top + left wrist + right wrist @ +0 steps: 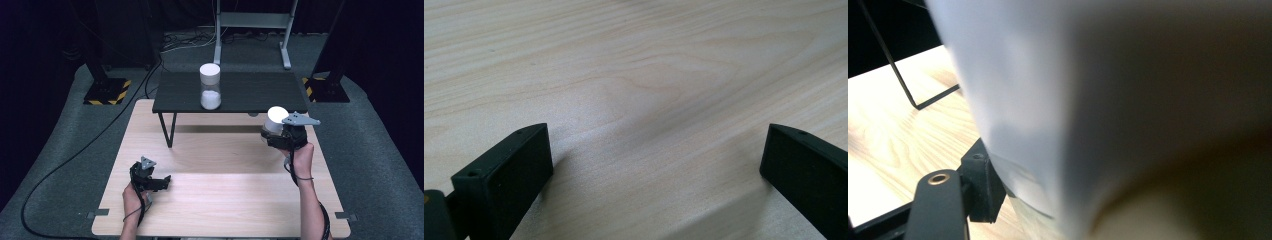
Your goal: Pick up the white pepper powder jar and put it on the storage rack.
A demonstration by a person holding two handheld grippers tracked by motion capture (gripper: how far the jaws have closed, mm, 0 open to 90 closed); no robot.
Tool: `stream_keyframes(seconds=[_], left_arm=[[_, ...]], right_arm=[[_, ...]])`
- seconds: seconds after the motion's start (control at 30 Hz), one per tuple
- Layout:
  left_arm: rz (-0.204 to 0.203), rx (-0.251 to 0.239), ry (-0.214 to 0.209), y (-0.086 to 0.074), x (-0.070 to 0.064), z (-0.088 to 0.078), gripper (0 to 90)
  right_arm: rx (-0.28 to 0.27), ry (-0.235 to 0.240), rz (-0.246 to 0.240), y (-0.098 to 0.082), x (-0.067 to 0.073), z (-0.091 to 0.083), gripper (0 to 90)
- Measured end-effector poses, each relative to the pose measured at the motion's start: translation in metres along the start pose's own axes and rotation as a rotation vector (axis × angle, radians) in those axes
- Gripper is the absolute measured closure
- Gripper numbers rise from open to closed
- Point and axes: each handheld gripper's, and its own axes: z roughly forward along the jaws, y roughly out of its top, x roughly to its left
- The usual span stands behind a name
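A clear jar with a white lid (275,118) hangs tilted above the table's right side, just in front of the black shelf, with my right gripper (272,133) shut on it. In the right gripper view that jar (1073,100) looms close and blurred, with one black finger (979,186) against its left side. A second jar (210,86), white-lidded and part full of white stuff, stands upright on the low black shelf (250,92). My left gripper (161,181) rests low over the wooden table (225,200) at the front left, open (656,165), with only bare wood between its fingers.
The black shelf stands on thin metal legs (172,130) at the table's far end. Behind it are a grey metal stand (252,25) and cables on the dark floor. Black stand bases with yellow-striped corners (107,90) flank the table.
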Motion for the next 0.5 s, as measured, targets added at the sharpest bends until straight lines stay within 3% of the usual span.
stream_keyframes(seconds=[0.5], left_arm=[[0.003, 0.002, 0.0, 0.0, 0.0, 0.0, 0.4]], right_arm=[[-0.008, 0.006, -0.008, 0.014, -0.002, -0.002, 30.2]])
